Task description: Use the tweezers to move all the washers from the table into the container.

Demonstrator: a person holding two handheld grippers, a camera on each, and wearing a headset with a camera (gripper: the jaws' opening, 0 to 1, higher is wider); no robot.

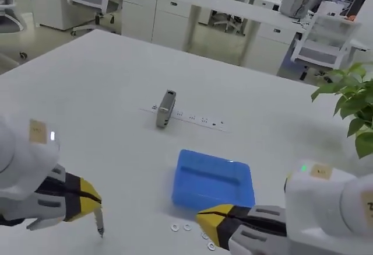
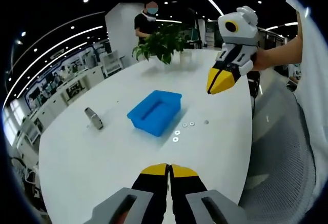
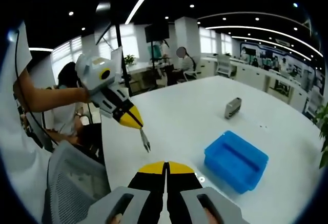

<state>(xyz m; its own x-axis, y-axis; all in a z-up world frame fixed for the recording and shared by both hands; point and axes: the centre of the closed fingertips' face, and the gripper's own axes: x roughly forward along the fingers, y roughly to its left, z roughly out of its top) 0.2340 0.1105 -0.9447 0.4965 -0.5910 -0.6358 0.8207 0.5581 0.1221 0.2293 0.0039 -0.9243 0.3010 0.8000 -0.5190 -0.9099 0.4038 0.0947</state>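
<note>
head view: the left gripper [image 1: 96, 199] is cut off by the left edge, the right gripper [image 1: 199, 214] by the bottom edge. the tweezers [image 1: 100, 222] show only their tip; the rest is hidden between the left gripper's pressed-together fingers [image 1: 81, 192]. the washers [image 1: 175, 227] on the counter [image 1: 105, 91] are partly covered by the right gripper's fingers [image 1: 218, 217], so their number cannot be told. the small grey object [image 1: 165, 109] is too small to name. the plant [image 1: 352, 106] is cut off by the right edge. right gripper view: a washer [image 3: 201, 179] is half hidden behind that gripper's own fingers. left gripper view: the washers are pale specks, detail too small to tell.
</note>
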